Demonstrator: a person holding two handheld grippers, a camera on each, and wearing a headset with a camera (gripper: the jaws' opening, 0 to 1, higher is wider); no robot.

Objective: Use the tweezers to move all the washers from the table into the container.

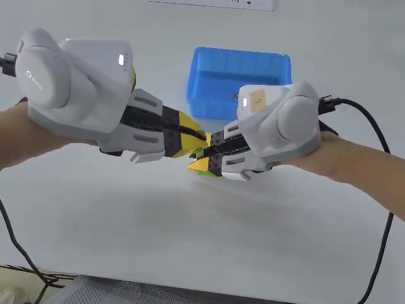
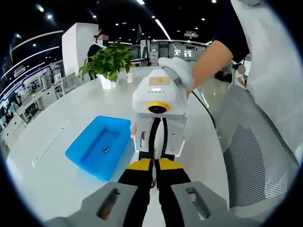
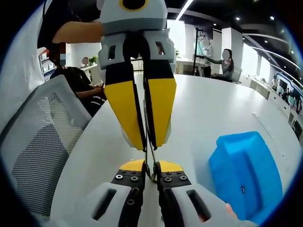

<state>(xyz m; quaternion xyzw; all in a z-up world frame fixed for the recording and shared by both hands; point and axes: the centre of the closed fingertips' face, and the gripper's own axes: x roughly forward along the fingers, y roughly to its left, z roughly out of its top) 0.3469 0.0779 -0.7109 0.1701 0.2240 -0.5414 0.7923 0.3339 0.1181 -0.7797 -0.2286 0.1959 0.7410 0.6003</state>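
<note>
Left gripper (image 1: 201, 140) and right gripper (image 1: 197, 162): rounded pale-grey housings, black arms, yellow tips. A black cable (image 1: 348, 102) leaves the right one; small screws (image 3: 165, 178) stud its jaw mounts.

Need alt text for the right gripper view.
The right gripper and the left gripper, facing it from the top, both pinch thin tweezers between shut jaws over a white table. A blue container sits at lower right, a mesh chair at left.
</note>
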